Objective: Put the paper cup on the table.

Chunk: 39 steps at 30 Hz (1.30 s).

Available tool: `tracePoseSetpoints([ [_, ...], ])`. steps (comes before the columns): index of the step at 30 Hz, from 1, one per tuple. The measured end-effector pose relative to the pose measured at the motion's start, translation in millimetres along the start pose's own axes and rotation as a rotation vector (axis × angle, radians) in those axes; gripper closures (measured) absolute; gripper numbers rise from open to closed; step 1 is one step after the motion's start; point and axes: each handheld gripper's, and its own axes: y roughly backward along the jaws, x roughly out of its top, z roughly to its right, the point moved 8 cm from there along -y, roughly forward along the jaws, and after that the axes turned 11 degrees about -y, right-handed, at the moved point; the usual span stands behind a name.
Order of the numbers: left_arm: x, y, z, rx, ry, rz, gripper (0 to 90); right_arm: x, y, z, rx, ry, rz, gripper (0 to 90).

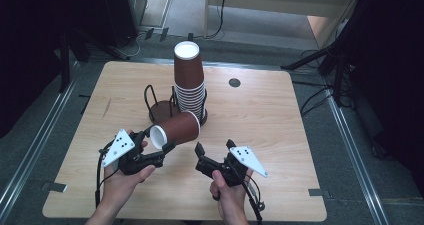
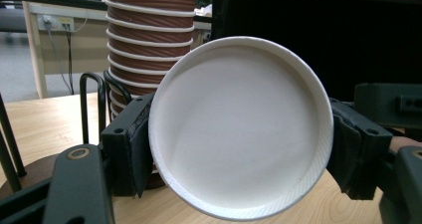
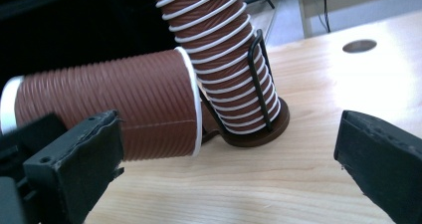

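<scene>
Left tool [image 1: 159,152] had its pads clamped on the base end of a single brown paper cup [image 1: 175,130], which lay on its side above the surface [image 1: 280,135], white bottom facing me and mouth pointing toward the stack of cups [image 1: 190,82]. Right tool [image 1: 215,152] stood with jaws wide apart and nothing between them, low over the surface just right of the held cup.

Risks I noted:
- The left pads [image 2: 132,149] squeezed the thin wall near the cup's base; I judged that more pressure could dent it, and less could let it swing or drop.
- The cup's rim sat very near the stack and the wire holder [image 1: 200,105] around it. A careless push forward could tip the tall stack, which already leaned in the right gripper view.
- If the right tool closed on the cup's ribbed side while the left kept hold, the cup could crumple between the two.

Surroundings: a second, empty wire holder [image 1: 157,105] stood just left of the stack, directly beyond the held cup, and would block a straight move that way. A round grommet hole [image 1: 234,82] lay further back, well apart.
</scene>
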Motion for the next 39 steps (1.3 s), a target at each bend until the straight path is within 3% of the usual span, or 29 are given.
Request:
tracePoseSetpoints([
  [6, 1.0, -4.9, 2.6, -0.016, 0.005, 0.012, 25.1, 4.2, 1.6, -2.4, 0.014, -0.119, -0.020, 0.0],
  [10, 0.7, -8.0, 3.2, -0.018, 0.004, 0.015, 25.1, 4.2, 3.4, -5.4, 0.035, -0.228, -0.033, 0.0],
  [11, 0.6, -9.2, 3.7, -0.020, 0.003, 0.017, 25.1, 4.2, 3.4, -5.4, 0.035, -0.228, -0.033, 0.0],
  [19, 0.0, -15.0, 8.6, -0.034, -0.001, 0.028, 25.2, 0.7, 2.3, -4.5, 0.027, -0.468, -0.082, 0.0],
  [20, 0.0, -15.0, 8.6, -0.034, -0.001, 0.028, 25.2, 0.7, 2.3, -4.5, 0.027, -0.468, -0.082, 0.0],
  [21, -0.7, -15.5, 10.6, -0.042, 0.000, 0.031, 25.2, -0.3, 0.9, -4.3, 0.028, -0.516, -0.092, 0.0],
  [22, -0.7, -15.5, 10.6, -0.042, 0.000, 0.031, 25.2, -0.3, 0.9, -4.3, 0.028, -0.516, -0.092, 0.0],
  [24, -1.4, -16.2, 11.6, -0.044, -0.004, 0.035, 25.2, -0.9, -0.1, -3.5, 0.017, -0.564, -0.091, 0.0],
  [25, -2.5, -16.8, 12.5, -0.048, -0.005, 0.036, 25.2, -1.2, -2.3, -3.5, 0.013, -0.625, -0.098, 0.0],
  [26, -2.5, -16.8, 12.5, -0.048, -0.005, 0.036, 25.2, -1.2, -2.3, -3.5, 0.013, -0.625, -0.098, 0.0],
  [27, -3.3, -17.3, 13.5, -0.047, -0.001, 0.041, 25.2, -1.6, -4.7, -3.9, 0.023, -0.692, -0.111, 0.0],
  [28, -3.6, -17.4, 14.2, -0.047, 0.000, 0.043, 25.2, -1.9, -6.2, -4.0, 0.026, -0.730, -0.116, 0.0],
  [29, -3.6, -17.4, 14.2, -0.047, 0.000, 0.043, 25.2, -1.9, -6.2, -4.0, 0.026, -0.730, -0.116, 0.0],
  [31, -4.6, -17.5, 15.7, -0.049, -0.008, 0.043, 25.2, -5.6, -11.2, -4.3, 0.044, -0.836, -0.143, 0.0],
  [32, -4.6, -17.5, 15.7, -0.049, -0.008, 0.043, 25.2, -5.6, -11.2, -4.3, 0.044, -0.836, -0.143, 0.0],
  [33, -5.0, -17.6, 16.5, -0.048, -0.012, 0.044, 25.2, -8.4, -14.1, -5.0, 0.046, -0.883, -0.151, 0.0],
  [36, -5.4, -17.9, 17.5, -0.050, -0.015, 0.046, 25.2, -9.6, -15.4, -8.1, 0.059, -0.919, -0.161, 0.0],
  [39, -6.5, -19.0, 21.1, -0.056, -0.017, 0.045, 25.2, -9.5, -19.2, -15.6, 0.091, -0.999, -0.177, 0.0],
])
